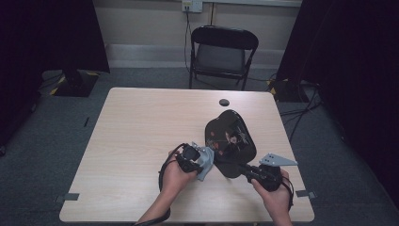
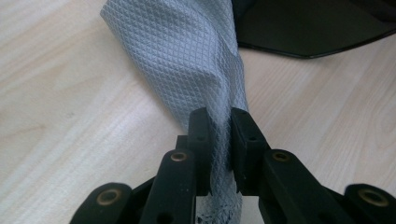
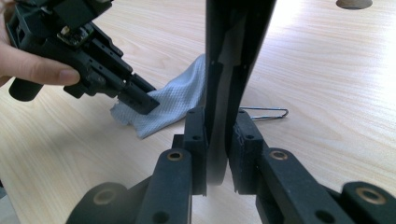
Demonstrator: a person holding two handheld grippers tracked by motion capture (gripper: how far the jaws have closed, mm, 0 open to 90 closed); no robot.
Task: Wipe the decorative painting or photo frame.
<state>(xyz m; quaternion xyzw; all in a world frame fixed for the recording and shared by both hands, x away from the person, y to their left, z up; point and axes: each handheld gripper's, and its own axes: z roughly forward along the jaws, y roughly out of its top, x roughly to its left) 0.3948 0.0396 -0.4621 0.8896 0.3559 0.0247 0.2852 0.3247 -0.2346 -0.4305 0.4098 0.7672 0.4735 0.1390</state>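
Just left of the black tray (image 1: 230, 141), the left gripper (image 1: 203, 162) clamps a grey cloth (image 2: 187, 60); the right gripper (image 1: 244, 169) grips the tray's near edge, tilting it above the table (image 1: 141, 132).

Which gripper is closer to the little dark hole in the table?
Right, I think. The right gripper clamps the black tray below the hole; the left gripper, pinching the cloth, sits slightly farther left.

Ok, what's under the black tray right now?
The black tray is tilted up on edge by the right gripper; bare table and a wire clip show beyond it. Its far underside is hidden.
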